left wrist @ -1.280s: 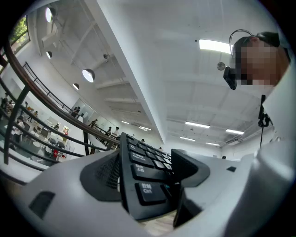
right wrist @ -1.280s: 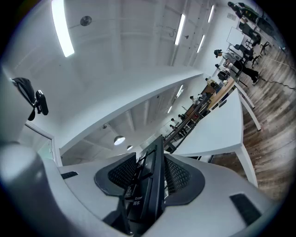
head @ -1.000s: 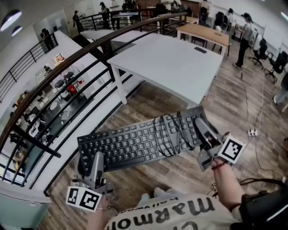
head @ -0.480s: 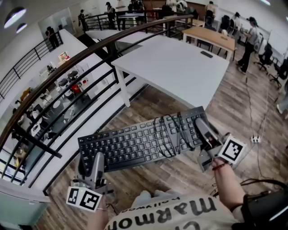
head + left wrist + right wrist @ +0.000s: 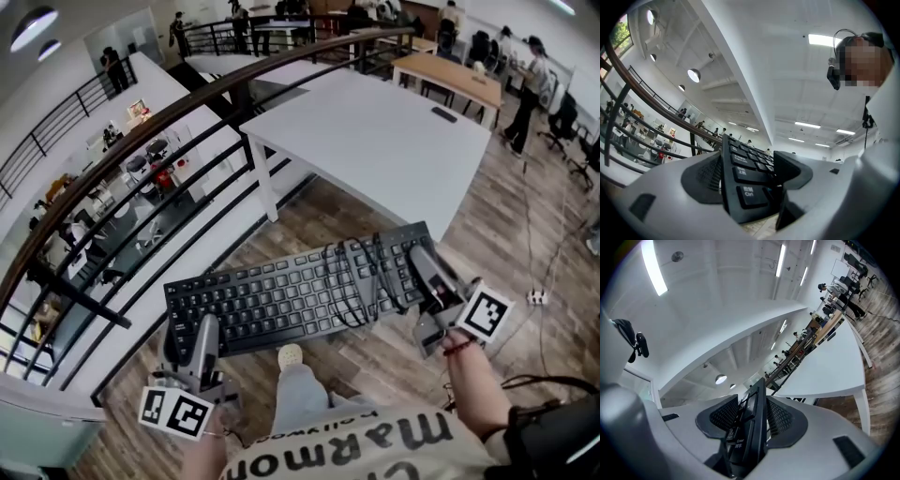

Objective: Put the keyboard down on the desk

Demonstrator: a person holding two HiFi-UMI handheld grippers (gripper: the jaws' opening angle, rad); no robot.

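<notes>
Black full-size keyboard (image 5: 291, 298) hovering mid-frame over wood floor, long axis running left-right; left gripper (image 5: 192, 336) clamping its left end, right gripper (image 5: 419, 261) clamping its right end; white rectangular desk (image 5: 375, 141) lying ahead, upper centre.

The keyboard (image 5: 272, 300) is matt black plastic, the desk (image 5: 375, 141) smooth white, the floor (image 5: 487, 234) grained wood.

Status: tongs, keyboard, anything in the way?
Left tongs shut on keyboard left end, right tongs on right end. Keyboard airborne over floor, cable coiled on top. Desk ahead, path open.
</notes>
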